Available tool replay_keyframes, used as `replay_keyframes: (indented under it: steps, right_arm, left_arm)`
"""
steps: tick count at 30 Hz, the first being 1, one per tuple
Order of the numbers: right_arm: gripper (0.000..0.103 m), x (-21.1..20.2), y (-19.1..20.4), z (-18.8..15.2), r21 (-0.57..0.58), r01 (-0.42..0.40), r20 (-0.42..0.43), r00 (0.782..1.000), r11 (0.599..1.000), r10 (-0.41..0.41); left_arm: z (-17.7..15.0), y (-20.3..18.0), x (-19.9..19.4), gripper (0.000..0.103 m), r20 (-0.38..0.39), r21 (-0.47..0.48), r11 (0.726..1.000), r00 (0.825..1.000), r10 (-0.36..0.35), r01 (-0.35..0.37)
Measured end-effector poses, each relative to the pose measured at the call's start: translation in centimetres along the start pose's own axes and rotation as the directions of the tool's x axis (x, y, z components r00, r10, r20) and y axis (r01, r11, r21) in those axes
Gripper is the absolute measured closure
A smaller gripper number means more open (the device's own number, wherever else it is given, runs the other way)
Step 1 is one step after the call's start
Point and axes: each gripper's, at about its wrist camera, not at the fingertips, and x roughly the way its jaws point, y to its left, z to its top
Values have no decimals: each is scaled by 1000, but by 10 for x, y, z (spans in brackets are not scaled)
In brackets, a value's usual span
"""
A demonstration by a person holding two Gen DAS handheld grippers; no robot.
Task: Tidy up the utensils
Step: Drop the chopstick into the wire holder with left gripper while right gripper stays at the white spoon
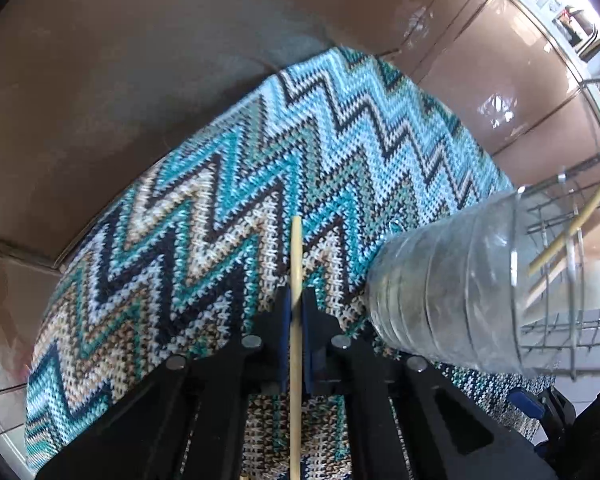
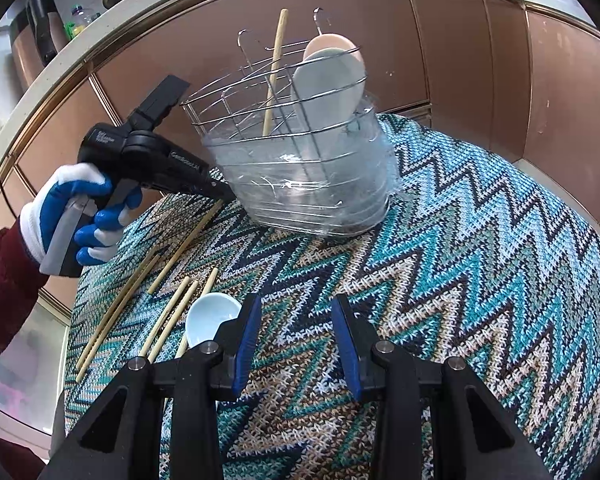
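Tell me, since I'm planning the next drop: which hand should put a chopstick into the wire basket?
Left. The left gripper is shut on a chopstick beside the wire basket; the right gripper is open, holding nothing.

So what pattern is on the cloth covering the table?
A knitted zigzag in teal, light blue, navy, beige and white on the cloth; the right wrist view shows it best.

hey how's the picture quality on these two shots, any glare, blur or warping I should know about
Left wrist view: strong fisheye bending of the zigzag cloth, dark vignette corners, glare on the glossy cabinet panels, blown-out window top right. Right wrist view: same curved distortion along the counter edge, sharp focus on the wire basket, reflections on its clear plastic wrap.
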Motion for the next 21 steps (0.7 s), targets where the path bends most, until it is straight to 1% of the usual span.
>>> replay_keyframes:
  steps: [2,3,4,5,6,7,8,9,10,11,12,13,15,16,17,18,20,21]
  right_arm:
    - [69,-5,0,-1,2,3,7,1000,1000,-3]
    - [68,-7,2,-2,1,6,11,1000,1000,-6]
    - [68,-12,0,-3,-1,8,14,1000,1000,-8]
    - [69,-17,1,-4,-5,13,21,1000,1000,-13]
    - [69,-21,1,-4,-8,16,27,1000,1000,-16]
    - [69,-26,0,-6,-10,19,35,999,1000,-19]
    - [68,-29,1,-6,-11,21,42,999,1000,-21]
    - [69,-33,1,-6,-11,23,50,998,1000,-22]
    - [69,-35,2,-3,-9,25,55,998,1000,-24]
    - [68,-39,2,-3,-8,26,66,998,1000,-26]
    - [68,-41,3,-1,-7,26,70,997,1000,-25]
    - [68,-44,3,-1,-6,24,77,997,1000,-24]
    - [69,-48,3,1,-7,22,90,996,1000,-21]
    - [69,-51,3,2,-8,21,97,995,1000,-20]
    - [68,-52,6,2,-7,21,103,994,1000,-21]
    - [68,-50,8,2,-5,21,108,994,1000,-21]
    - [68,-54,6,3,3,21,124,992,1000,-21]
    - [68,-56,4,4,8,23,133,991,1000,-24]
  left_arm:
    - [-8,5,-20,98,65,-13,999,997,-48,48]
    - [-13,6,-34,98,111,-9,999,993,-50,51]
    - [-20,5,-57,98,194,0,999,980,-44,45]
    - [-25,6,-76,98,256,4,998,965,-60,61]
    - [-32,5,-100,98,334,10,996,938,-90,92]
    - [-39,2,-126,98,417,19,993,901,-118,121]
    - [-45,-2,-148,98,491,33,988,859,-148,151]
    - [-51,-7,-172,98,565,48,984,808,-169,172]
    - [-56,-15,-195,98,635,67,981,751,-181,180]
    - [-60,-22,-210,98,684,81,979,704,-191,187]
    - [-63,-31,-227,98,734,95,976,648,-202,196]
    - [-66,-39,-238,98,772,103,974,602,-205,200]
    - [-69,-55,-250,98,834,104,979,521,-183,177]
    - [-71,-66,-252,98,867,102,982,471,-165,156]
    - [-72,-72,-251,98,879,101,984,450,-158,149]
    - [-72,-81,-246,98,894,92,986,424,-144,140]
    - [-74,-96,-236,98,921,67,993,378,-97,92]
    - [-75,-103,-227,98,930,58,996,359,-77,63]
